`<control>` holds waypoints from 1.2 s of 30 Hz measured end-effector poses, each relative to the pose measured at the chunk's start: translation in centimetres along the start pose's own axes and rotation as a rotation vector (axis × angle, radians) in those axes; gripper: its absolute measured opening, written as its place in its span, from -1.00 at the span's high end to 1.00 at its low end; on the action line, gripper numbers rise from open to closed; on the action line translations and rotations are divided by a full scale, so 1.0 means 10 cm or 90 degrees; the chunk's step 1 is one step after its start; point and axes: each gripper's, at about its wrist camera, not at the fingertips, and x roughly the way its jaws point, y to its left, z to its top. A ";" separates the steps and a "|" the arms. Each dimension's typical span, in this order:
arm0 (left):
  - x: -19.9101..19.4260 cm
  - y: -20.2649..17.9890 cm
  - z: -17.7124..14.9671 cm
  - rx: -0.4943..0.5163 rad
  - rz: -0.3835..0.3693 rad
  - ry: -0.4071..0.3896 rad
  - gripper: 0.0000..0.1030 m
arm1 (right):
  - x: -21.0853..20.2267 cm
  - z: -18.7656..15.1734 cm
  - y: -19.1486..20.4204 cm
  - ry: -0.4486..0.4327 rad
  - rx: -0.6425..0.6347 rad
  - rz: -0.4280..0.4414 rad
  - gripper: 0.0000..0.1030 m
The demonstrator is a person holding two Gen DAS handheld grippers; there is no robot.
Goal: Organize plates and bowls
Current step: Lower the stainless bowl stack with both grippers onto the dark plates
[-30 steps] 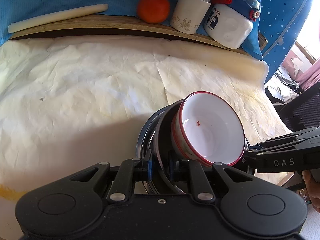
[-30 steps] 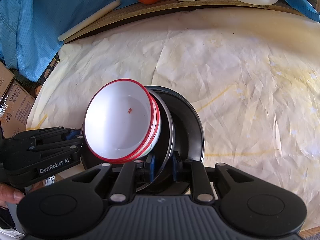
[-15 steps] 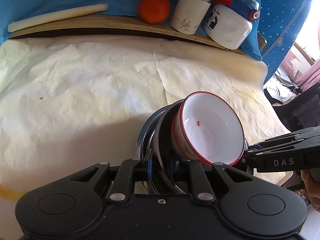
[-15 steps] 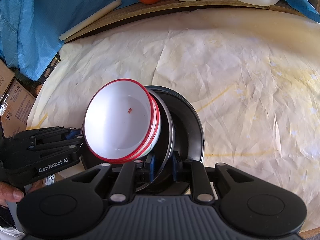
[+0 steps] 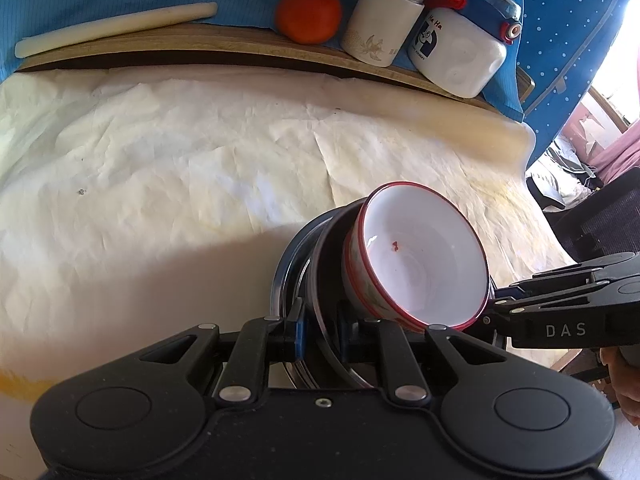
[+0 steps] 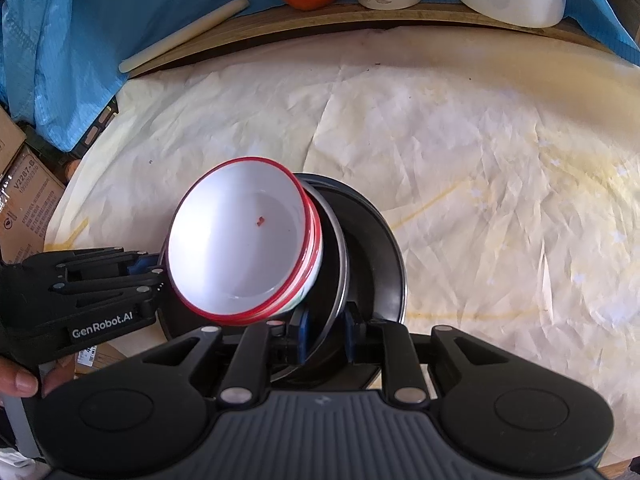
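A stack of dark metal plates (image 5: 320,248) (image 6: 372,248) carries white bowls with red rims (image 5: 424,256) (image 6: 244,240) nested on top. The stack is held above the paper-covered table, between both grippers. My left gripper (image 5: 320,328) is shut on the near rim of the plates in the left wrist view. My right gripper (image 6: 326,336) is shut on the opposite rim of the plates. Each gripper shows in the other's view: the right one (image 5: 560,312) and the left one (image 6: 88,288). The bowls are empty but for a small red speck.
Crumpled cream paper (image 5: 180,168) (image 6: 480,152) covers the round table. At the far edge stand an orange fruit (image 5: 308,14), a white canister (image 5: 382,28), a white jug with blue lid (image 5: 460,48) and a pale stick (image 5: 116,28). Cardboard boxes (image 6: 24,200) stand beyond the left edge.
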 end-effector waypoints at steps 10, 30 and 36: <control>0.00 0.00 -0.01 -0.004 -0.002 0.000 0.68 | -0.02 -0.01 0.05 -0.003 -0.022 -0.024 0.53; -0.05 -0.02 0.01 0.008 0.004 -0.001 0.65 | -0.08 -0.02 0.05 -0.006 -0.033 -0.037 0.41; -0.07 -0.09 0.01 0.038 0.026 -0.002 0.65 | -0.09 -0.02 0.05 -0.007 -0.032 -0.040 0.41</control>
